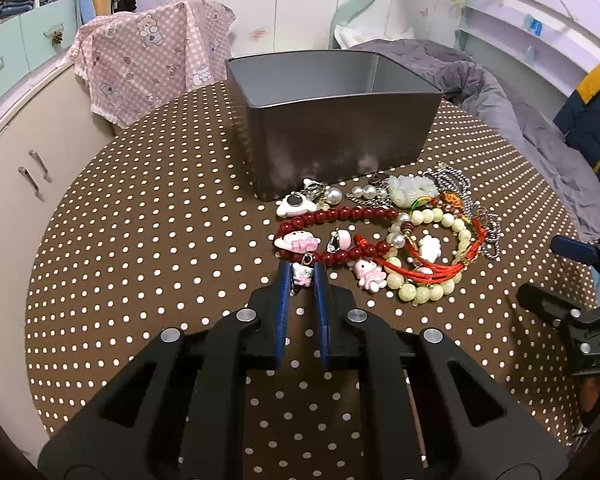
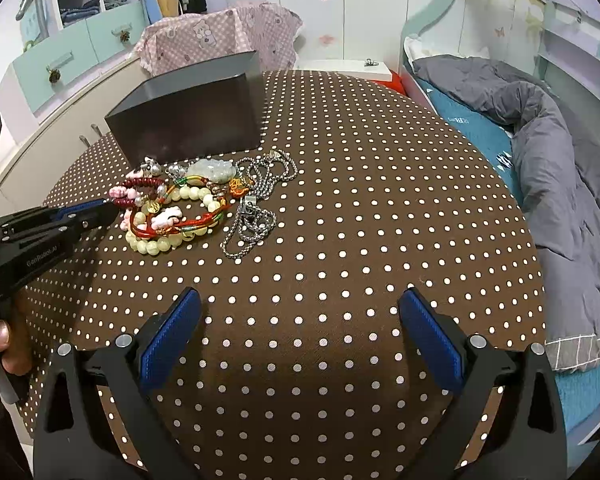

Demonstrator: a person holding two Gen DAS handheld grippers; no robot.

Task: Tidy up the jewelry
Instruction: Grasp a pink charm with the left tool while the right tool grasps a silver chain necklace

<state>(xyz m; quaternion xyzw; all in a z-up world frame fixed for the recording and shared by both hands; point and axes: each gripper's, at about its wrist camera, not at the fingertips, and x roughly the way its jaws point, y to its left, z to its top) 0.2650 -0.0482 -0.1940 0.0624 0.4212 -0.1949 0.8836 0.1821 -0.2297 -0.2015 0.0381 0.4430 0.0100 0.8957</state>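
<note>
A pile of jewelry lies on the brown polka-dot table [image 1: 160, 240] in front of a grey metal box [image 1: 332, 120]: a dark red bead bracelet [image 1: 340, 214], a pale green bead bracelet [image 1: 424, 288], red cords, a jade pendant [image 1: 414, 190], a silver chain [image 2: 256, 216] and small pink-and-white charms. My left gripper [image 1: 302, 274] is shut on a small white-and-pink cat charm [image 1: 302, 274] at the near edge of the pile. My right gripper [image 2: 300, 300] is open and empty above bare table, to the right of the pile. The box [image 2: 196, 112] also shows in the right wrist view.
A pink bear-print cloth [image 1: 152, 60] drapes over a cabinet behind the table. A bed with a grey duvet [image 2: 540, 152] lies along the right. Cabinets with drawers stand at the left. The left gripper [image 2: 96, 210] shows at the right view's left edge.
</note>
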